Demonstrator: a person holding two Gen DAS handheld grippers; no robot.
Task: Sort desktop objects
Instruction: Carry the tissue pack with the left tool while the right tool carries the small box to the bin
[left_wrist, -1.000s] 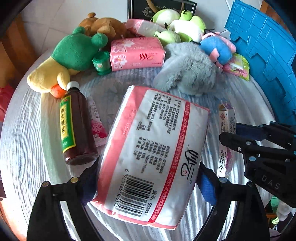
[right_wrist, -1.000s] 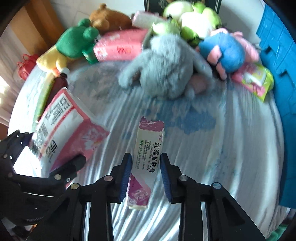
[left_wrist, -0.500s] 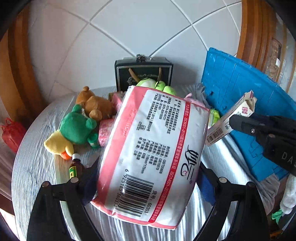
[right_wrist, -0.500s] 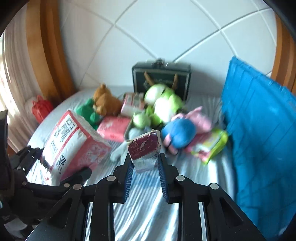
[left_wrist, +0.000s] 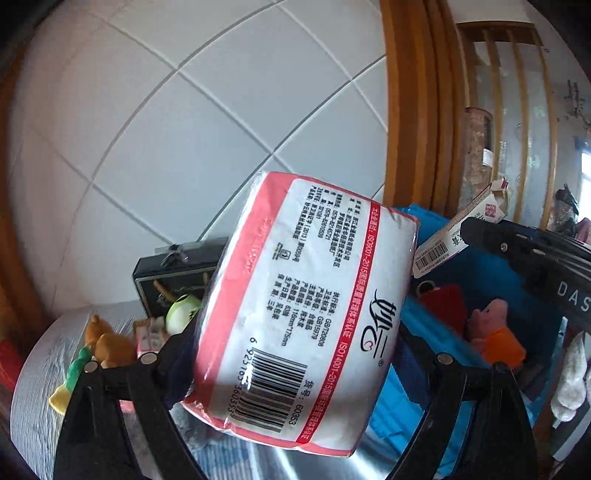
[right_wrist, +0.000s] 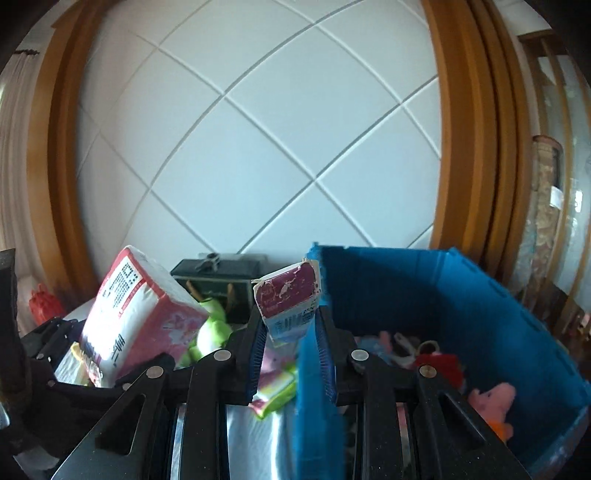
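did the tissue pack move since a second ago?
Yes. The tissue pack, clamped in the left gripper, has risen off the table and swung toward the blue bin.

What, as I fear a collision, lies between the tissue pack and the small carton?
In the right wrist view the gap between tissue pack and carton is bare; a green plush and dark case show farther back.

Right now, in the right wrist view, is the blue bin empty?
No: the blue bin already holds a pink plush toy and a red item.
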